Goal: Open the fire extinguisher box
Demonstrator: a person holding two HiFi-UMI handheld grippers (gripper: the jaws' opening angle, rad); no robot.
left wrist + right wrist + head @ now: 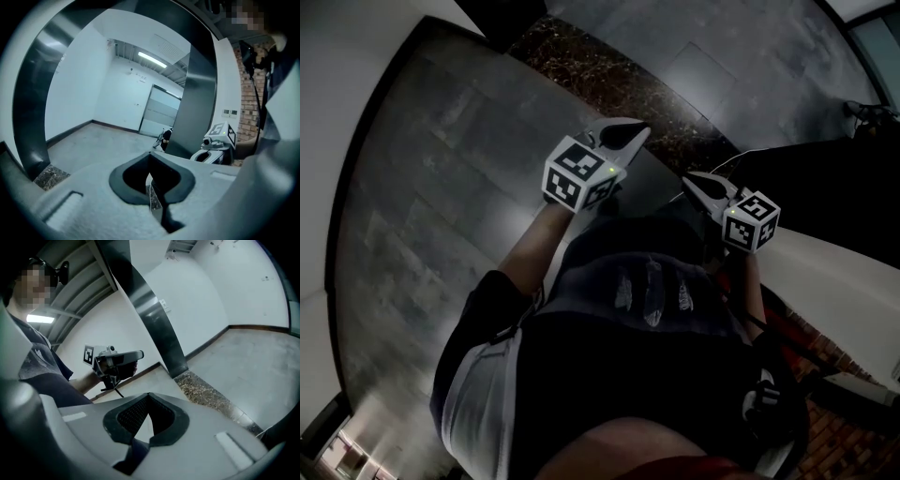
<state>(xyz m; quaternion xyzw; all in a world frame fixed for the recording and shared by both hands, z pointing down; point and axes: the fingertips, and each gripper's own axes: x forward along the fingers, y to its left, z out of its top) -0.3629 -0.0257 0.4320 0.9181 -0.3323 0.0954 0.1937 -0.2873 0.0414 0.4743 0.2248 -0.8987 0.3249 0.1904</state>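
Left claw (636, 132), right claw (692, 179) both closed, empty, above grey floor (422, 206).

The head view is dim and underexposed. A pale sheen of reflected light lies on the grey floor (422, 216) to the picture's left of the left gripper (637, 132), the person's dark clothing (656, 356) below it sinks to near-black, and straight lines bow hard toward the frame's rim. Both gripper views are brighter and evenly lit, with a ceiling strip light (152, 59) glowing in the left one; both have black vignetted corners, fisheye curving, and soft, out-of-focus jaws nearest the lens.
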